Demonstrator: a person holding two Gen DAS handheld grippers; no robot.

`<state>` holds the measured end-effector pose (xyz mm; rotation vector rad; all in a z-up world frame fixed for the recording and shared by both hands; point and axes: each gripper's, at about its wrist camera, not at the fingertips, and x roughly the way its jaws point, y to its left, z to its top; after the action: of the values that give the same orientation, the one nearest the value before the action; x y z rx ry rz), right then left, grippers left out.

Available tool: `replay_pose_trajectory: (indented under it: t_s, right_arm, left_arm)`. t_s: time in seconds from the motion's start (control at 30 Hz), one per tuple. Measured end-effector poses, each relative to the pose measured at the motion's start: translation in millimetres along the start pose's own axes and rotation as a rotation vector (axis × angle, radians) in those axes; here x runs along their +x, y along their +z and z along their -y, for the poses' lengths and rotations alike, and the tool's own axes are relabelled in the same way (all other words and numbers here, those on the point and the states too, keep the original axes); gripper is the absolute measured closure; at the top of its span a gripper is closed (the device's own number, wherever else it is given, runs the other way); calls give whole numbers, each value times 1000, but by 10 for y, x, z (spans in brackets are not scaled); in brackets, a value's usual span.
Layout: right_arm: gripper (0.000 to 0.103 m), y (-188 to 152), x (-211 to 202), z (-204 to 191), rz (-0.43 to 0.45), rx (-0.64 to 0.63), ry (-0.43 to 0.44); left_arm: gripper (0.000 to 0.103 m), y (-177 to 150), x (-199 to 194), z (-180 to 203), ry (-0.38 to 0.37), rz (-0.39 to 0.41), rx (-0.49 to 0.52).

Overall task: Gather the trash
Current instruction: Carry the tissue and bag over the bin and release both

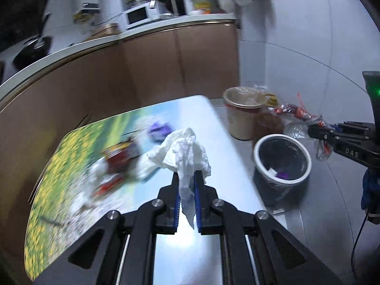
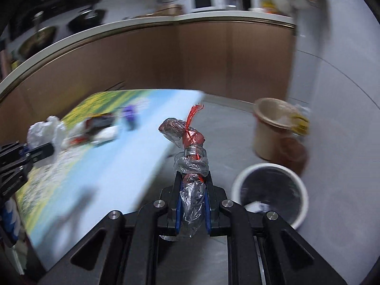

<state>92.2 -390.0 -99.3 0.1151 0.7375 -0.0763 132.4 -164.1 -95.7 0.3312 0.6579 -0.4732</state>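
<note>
**Both claws clamped on trash beside the bin**

The left gripper (image 1: 187, 178) has its blue pads squeezed tight on a crumpled white tissue (image 1: 182, 153); most of the paper billows out above the fingertips and a thin tail hangs down between the jaws. It is held over the near part of a table (image 1: 228, 166) whose top carries a printed meadow picture.

The right gripper (image 2: 192, 180) is clamped on a twisted clear plastic wrapper (image 2: 191, 159) with red inside and a frayed red strip sticking up from its top; the wrapper fills the narrow gap between the pads and stands up past the tips. It is held off the table's right edge, above the grey floor (image 2: 225, 133).

On the table farther back lie more scraps, blurred: a purple piece (image 1: 159, 129), a dark red-and-black packet (image 1: 121, 153) and some white paper.

On the floor just right of the table stands a white-rimmed trash bin (image 1: 282, 160) with a dark liner, a few bits already inside. Behind it is a tan bucket (image 1: 243, 116), with bags next to it. Brown cabinets (image 1: 152, 68) under a pale counter run along the back.
</note>
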Motion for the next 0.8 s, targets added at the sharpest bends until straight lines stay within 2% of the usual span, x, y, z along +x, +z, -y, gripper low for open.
replay_pose_trajectory:
  t_s: [0.13,0.3,0.53,0.67,0.73,0.77,0.8]
  right_arm:
    - [88,-44,80,453,-11,88,-68]
    - [88,-110,260,969,-36,185,-138]
    - [85,-123,578,1485,-86,254,-200]
    - [85,-140,836,1645,-117,271,-214]
    - [82,-151,998,1704,-137,270,-218]
    - [75,-167,1058,1735,-144,269,-221]
    - [66,-186,1123,1756,-155,268,-226]
  left_arm:
    - [94,235,272,381,-54,-15,65]
    - [94,539,704,767,-147,-55,96]
    - [91,1013,1550,1393,-355,-164,59]
    - [91,1104,1960,1761,-442,-226,28]
    - [89,1125,2112,1908,-461,-248,32]
    - [87,1129,2180,1965,-469,-257,32]
    - [80,1137,2250,2022,-477,-265,28]
